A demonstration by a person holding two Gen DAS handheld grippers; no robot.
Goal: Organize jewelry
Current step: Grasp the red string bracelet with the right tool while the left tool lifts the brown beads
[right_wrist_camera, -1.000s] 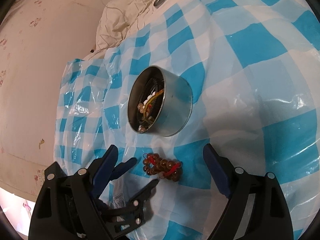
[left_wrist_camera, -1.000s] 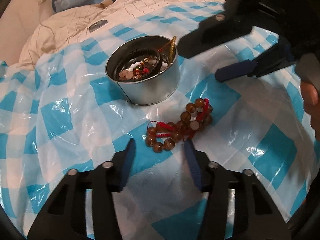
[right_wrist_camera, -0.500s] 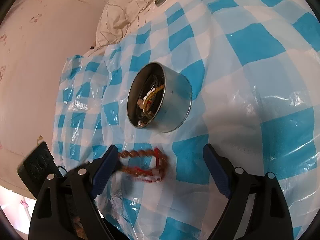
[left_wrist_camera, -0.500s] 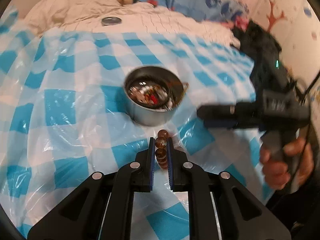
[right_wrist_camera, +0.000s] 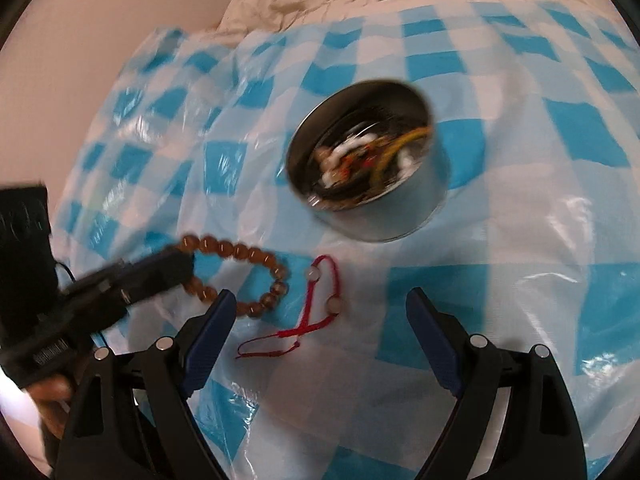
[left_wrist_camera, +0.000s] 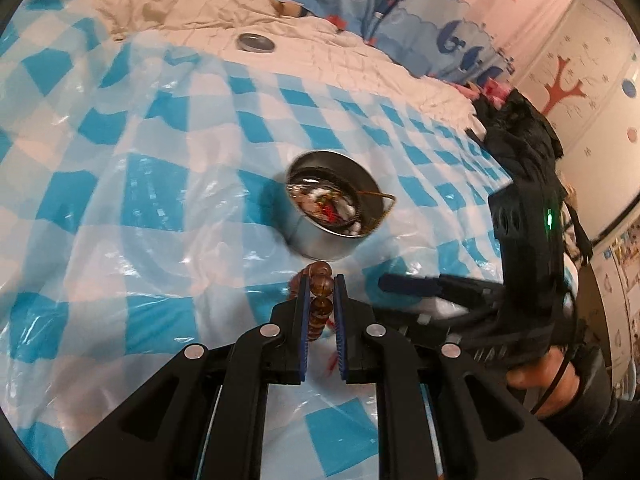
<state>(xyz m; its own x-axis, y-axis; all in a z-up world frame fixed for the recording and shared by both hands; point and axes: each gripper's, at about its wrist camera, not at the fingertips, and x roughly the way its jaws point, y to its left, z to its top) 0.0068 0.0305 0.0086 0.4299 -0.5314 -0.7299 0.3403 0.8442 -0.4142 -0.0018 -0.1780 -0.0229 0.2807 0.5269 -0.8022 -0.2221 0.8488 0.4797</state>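
Bracelet (right_wrist_camera: 240, 276) lifted, stretched out | left tool (left_wrist_camera: 322, 300) clamps it | right tool (right_wrist_camera: 316, 344) spread

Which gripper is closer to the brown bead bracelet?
Left. The left gripper is shut on the brown bead bracelet; the right gripper hangs open beside it, not touching.

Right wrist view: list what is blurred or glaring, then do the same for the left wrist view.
Right wrist view: the metal tin and the left hand-held gripper are motion-smeared, with white glare on the plastic checked sheet. Left wrist view: the amber bead bracelet is fairly sharp, the tin's contents slightly smeared, fisheye bending at the edges.
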